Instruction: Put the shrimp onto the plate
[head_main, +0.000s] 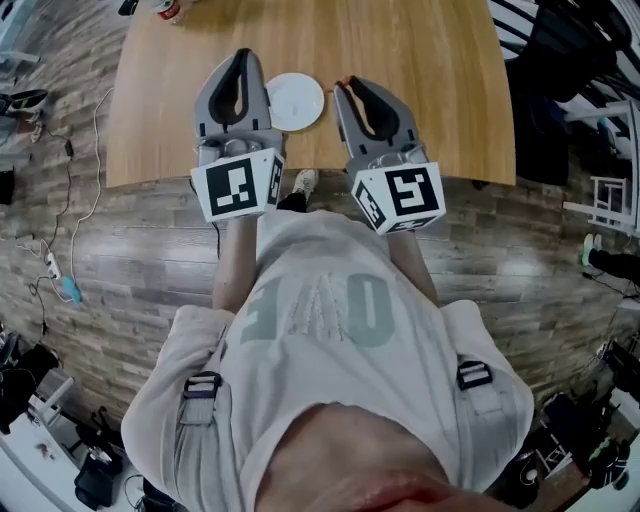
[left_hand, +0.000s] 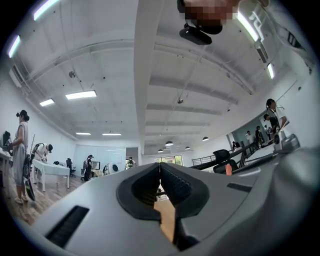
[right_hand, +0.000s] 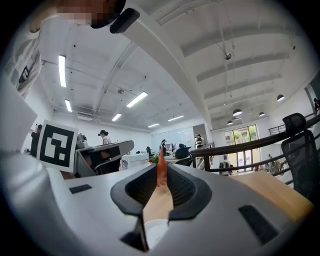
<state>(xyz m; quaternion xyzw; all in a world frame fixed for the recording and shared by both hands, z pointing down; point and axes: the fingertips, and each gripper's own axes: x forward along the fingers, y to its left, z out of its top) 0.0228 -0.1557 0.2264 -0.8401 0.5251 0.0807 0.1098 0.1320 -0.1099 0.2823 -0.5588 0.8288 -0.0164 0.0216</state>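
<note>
Shrimp (right_hand: 161, 172) is pinched upright at the jaw tips of the right gripper (right_hand: 161, 167), orange-red, sticking out past the tips. Right gripper (head_main: 350, 83) is tilted, tips just beside the right edge of the plate (head_main: 296, 101). Plate is white, round, bare, on the wooden surface (head_main: 410, 45) near its front edge. Left gripper (head_main: 243, 53) is at the plate's left side, jaws closed together with nothing between them, only wood showing through the gap.

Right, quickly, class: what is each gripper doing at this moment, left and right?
Left gripper: shut, nothing between its jaws.
Right gripper: shut on the shrimp.
</note>
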